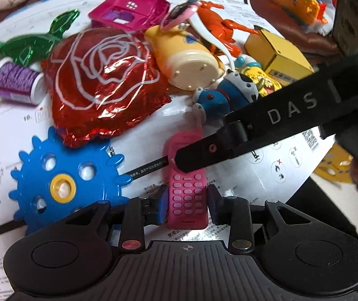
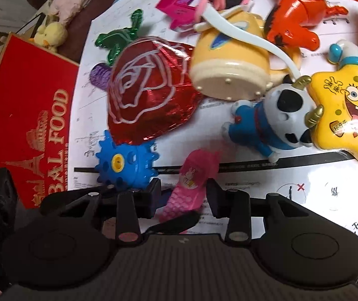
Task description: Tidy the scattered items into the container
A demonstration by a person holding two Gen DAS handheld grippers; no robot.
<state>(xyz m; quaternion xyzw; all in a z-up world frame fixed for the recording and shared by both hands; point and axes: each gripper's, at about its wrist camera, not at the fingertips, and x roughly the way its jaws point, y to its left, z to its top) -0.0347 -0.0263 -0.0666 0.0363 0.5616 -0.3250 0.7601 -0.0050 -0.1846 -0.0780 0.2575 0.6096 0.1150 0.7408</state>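
Note:
A pink toy phone lies on a white printed sheet, between the fingers of my left gripper, whose pads touch its sides. The right gripper's black finger reaches in from the right and rests on the phone's top. In the right wrist view the phone sits between the open fingers of my right gripper, tilted. A red box marked FOOD stands at the left.
Scattered toys: blue gear, red foil rose balloon, green foil leaf, purple thread spool, magenta toy house, yellow cup, orange figure, blue robot cat, SpongeBob star, yellow box.

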